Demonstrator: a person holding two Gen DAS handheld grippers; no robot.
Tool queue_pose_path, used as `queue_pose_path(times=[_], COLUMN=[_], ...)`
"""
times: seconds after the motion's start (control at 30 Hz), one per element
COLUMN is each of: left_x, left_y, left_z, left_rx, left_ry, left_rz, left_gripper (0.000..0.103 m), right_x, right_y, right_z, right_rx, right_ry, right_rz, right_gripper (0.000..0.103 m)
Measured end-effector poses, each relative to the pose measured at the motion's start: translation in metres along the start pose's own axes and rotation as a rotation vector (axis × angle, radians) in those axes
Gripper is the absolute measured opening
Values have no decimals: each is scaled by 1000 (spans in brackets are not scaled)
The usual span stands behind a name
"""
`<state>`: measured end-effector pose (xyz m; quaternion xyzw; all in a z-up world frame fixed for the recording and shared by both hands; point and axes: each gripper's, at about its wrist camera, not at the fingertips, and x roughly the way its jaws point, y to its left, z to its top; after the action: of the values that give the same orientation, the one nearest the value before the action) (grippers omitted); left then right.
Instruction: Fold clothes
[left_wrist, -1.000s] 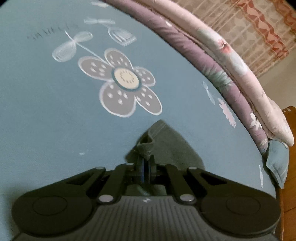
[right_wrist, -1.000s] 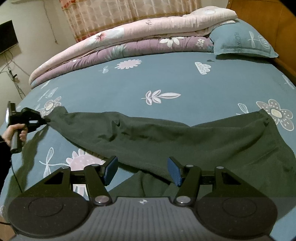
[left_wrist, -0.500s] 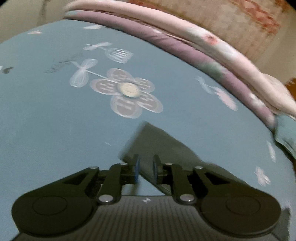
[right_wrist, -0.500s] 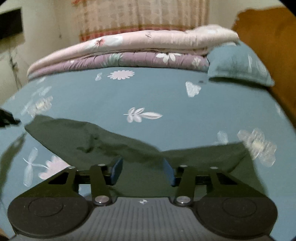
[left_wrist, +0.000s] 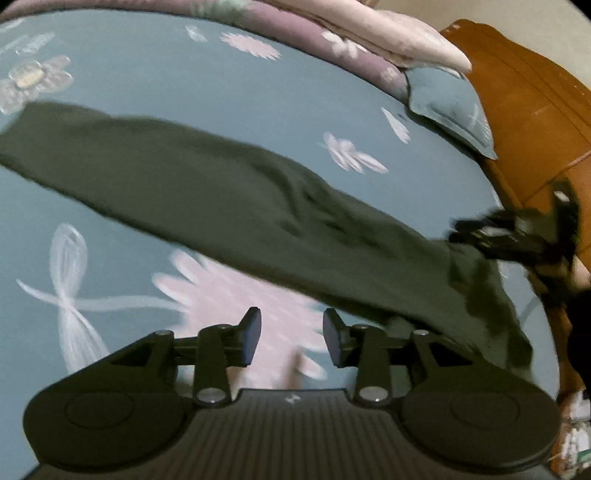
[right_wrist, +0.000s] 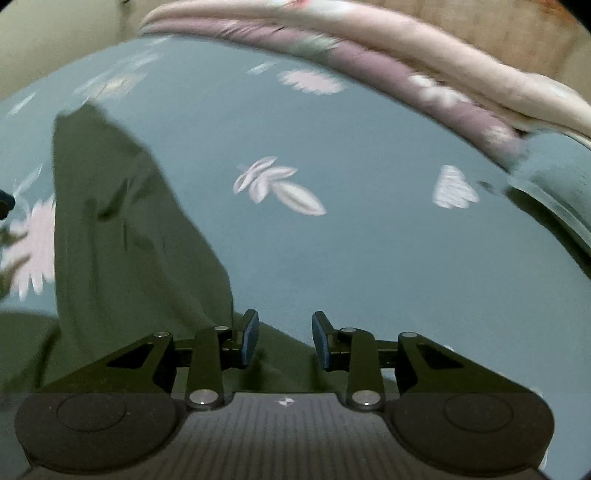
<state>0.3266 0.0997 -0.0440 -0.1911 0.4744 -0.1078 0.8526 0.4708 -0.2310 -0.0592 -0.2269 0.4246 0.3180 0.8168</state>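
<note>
On top of a big bed sheet (left_wrist: 207, 81) that is blue-green with white and pink flowers lies a dark green garment (left_wrist: 221, 199), spread out long and flat. Behind the garment, at the far side of the bed, a pink and purple quilt (left_wrist: 354, 33) is folded in a long roll, and a blue-green pillow (left_wrist: 443, 99) rests just beside the end of the quilt. Past the pillow stands a brown wooden headboard (left_wrist: 524, 110). Both views are a bit blurry. The left gripper (left_wrist: 291, 338) hangs over a big pink flower on the sheet, just beside the near edge of the garment, with its two fingers spread apart and nothing between them. The right gripper (right_wrist: 284, 339) is also spread apart and empty, low over the near part of the garment (right_wrist: 122, 236). Only the left view shows the headboard, and it shows the right gripper (left_wrist: 517, 236) from outside, at the far right end of the garment and touching the cloth there. Only the right view shows a cream wall (right_wrist: 55, 37) past the far corner of the bed, and a white cloud shape (right_wrist: 454, 188) printed on the sheet near the pillow (right_wrist: 554, 184).
</note>
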Motion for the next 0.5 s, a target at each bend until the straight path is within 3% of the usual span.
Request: queue_pose_path(times=[0.13, 0.33, 0.5], left_x=[1, -12, -8], left_y=[-17, -15, -16], left_z=[-18, -29, -30], left_rx=[-50, -141, -188], left_ry=[3, -24, -22], left_rz=[1, 70, 103], left_gripper=[41, 46, 47], right_x=[17, 42, 57], right_y=[-10, -18, -28], right_z=[5, 11, 14], right_rx=[-81, -197, -213], right_ry=[36, 94, 115], right_rz=[134, 248, 366], right_gripper=[37, 37, 43])
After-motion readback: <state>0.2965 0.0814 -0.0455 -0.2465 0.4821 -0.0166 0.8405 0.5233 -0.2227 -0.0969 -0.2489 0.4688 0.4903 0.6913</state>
